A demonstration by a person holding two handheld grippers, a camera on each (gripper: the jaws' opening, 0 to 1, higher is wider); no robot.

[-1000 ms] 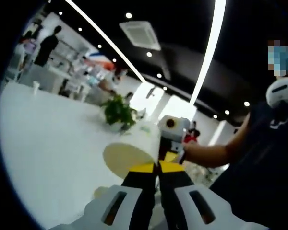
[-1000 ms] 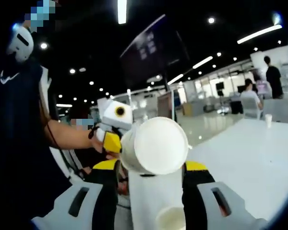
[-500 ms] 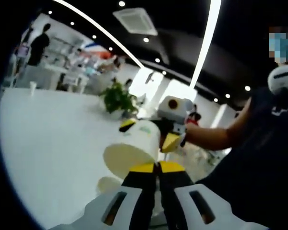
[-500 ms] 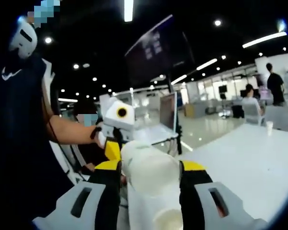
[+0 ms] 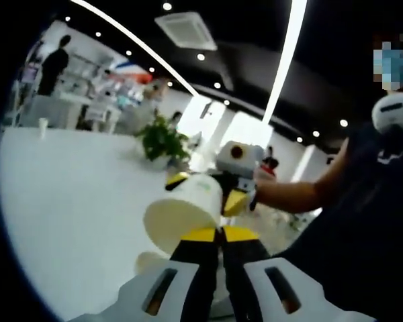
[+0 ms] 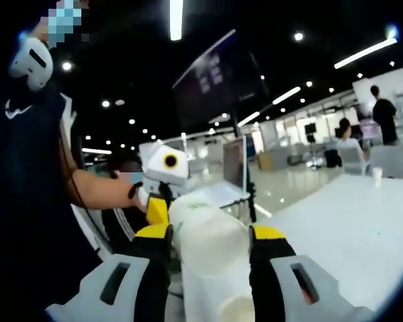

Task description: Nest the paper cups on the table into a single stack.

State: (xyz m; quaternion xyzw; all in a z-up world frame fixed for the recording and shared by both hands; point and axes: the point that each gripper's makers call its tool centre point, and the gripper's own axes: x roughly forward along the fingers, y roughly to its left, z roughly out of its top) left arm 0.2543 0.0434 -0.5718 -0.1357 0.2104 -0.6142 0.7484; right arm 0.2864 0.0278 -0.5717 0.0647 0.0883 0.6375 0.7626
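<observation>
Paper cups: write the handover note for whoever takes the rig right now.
Left gripper: shut on the rim of a paper cup, held on its side in the air.
Right gripper: shut on a second cup, pushed against the first.
Another cup stands on the white table below; one more cup stands far off.
Done: two cups lifted and being joined.
Left: seat them fully, then add the others.

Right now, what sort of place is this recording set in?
Probably a large open-plan office or showroom: strip ceiling lights, long white tables, an open laptop, a potted plant, and people at distant desks.
</observation>
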